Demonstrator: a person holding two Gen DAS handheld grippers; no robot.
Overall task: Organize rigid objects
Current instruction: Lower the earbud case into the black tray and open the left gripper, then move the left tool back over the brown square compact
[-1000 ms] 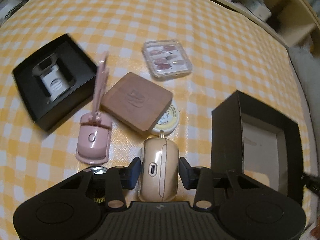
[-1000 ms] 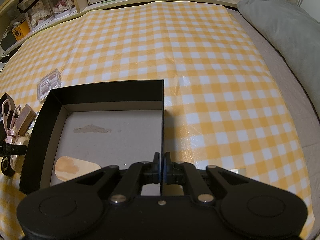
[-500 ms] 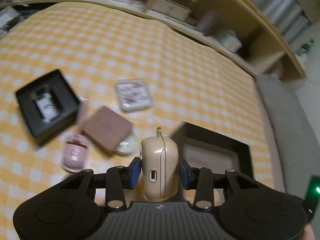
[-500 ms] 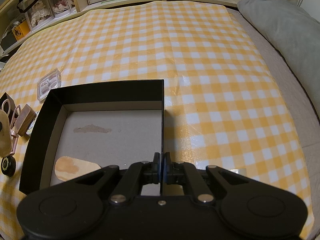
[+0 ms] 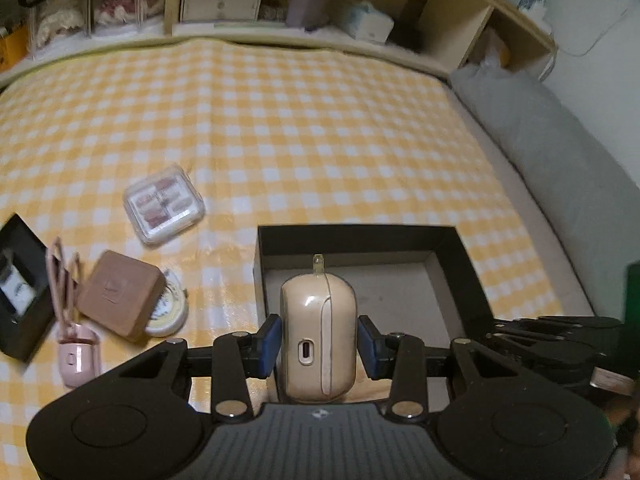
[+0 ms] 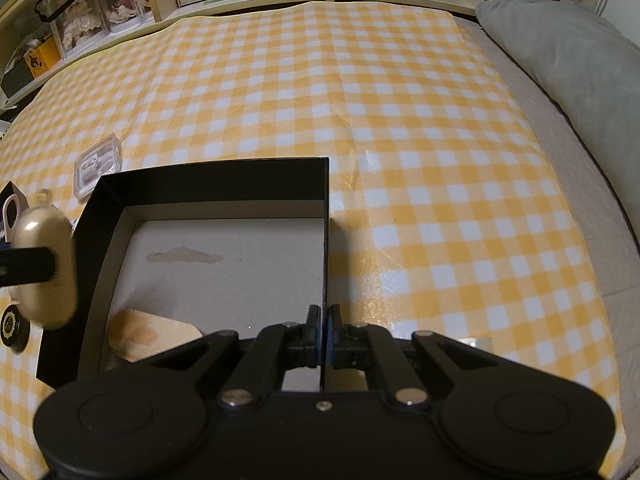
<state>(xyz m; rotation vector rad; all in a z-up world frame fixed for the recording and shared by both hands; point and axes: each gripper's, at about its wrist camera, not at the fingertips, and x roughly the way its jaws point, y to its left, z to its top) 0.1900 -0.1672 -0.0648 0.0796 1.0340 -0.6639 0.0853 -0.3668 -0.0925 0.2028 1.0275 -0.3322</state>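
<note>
My left gripper [image 5: 319, 346] is shut on a beige earbud case [image 5: 318, 336] and holds it in the air over the near left edge of a large open black box [image 5: 464, 264]. The case also shows in the right wrist view [image 6: 46, 268], just left of the box's left wall. My right gripper [image 6: 324, 334] is shut on the right wall of the same black box [image 6: 224, 178], at its near end. The box floor is grey card with a tan patch [image 6: 152, 338].
Left of the box lie a clear case of press-on nails [image 5: 164, 202], a brown square case [image 5: 120, 294] on a round tin [image 5: 170, 312], a pink eyelash curler [image 5: 74, 336] and a small black box [image 5: 20, 292]. A black round token [image 6: 14, 328]. Shelves behind, grey pillow [image 6: 560, 48] right.
My left gripper lifted the beige case off the cloth and carried it right, over the black box's edge. My right gripper and the box stayed still.
</note>
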